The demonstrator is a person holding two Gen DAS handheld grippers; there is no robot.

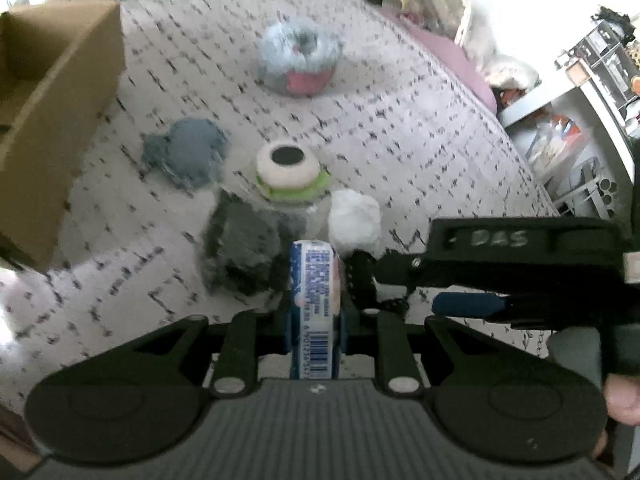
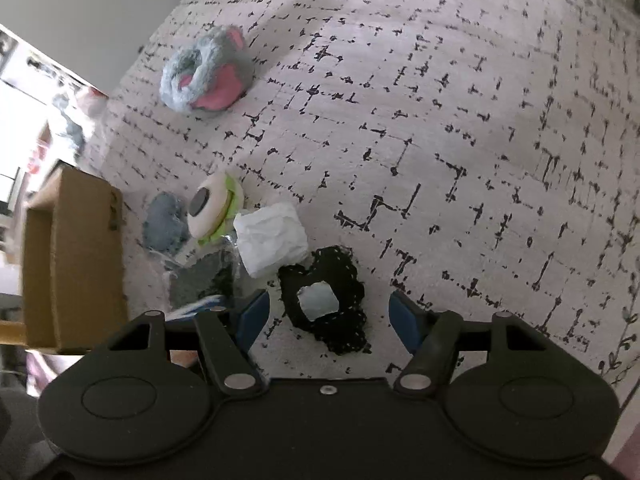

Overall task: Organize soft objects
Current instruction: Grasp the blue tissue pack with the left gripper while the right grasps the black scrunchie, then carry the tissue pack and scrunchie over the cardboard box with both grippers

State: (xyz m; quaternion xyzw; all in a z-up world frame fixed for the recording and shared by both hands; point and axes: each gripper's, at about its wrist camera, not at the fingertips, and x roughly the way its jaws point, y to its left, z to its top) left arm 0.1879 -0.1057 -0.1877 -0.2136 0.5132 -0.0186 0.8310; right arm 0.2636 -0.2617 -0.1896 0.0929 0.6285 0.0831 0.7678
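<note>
Surface: bed cover (image 2: 440, 120) with black dashes, cardboard box (image 1: 52, 120) at its left edge.
Left hand-held gripper (image 1: 316, 312): clamped on a tissue pack (image 1: 316, 308); I judge it goes to the box next.
Right hand-held gripper (image 2: 328, 316): wide, around a black scrunchie (image 2: 324, 300) lying on the cover; closing seems next.

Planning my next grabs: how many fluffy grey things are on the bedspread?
3: a grey-pink ring farthest away, a blue-grey puff beside the box, a dark grey one nearest. Others may be hidden.
</note>
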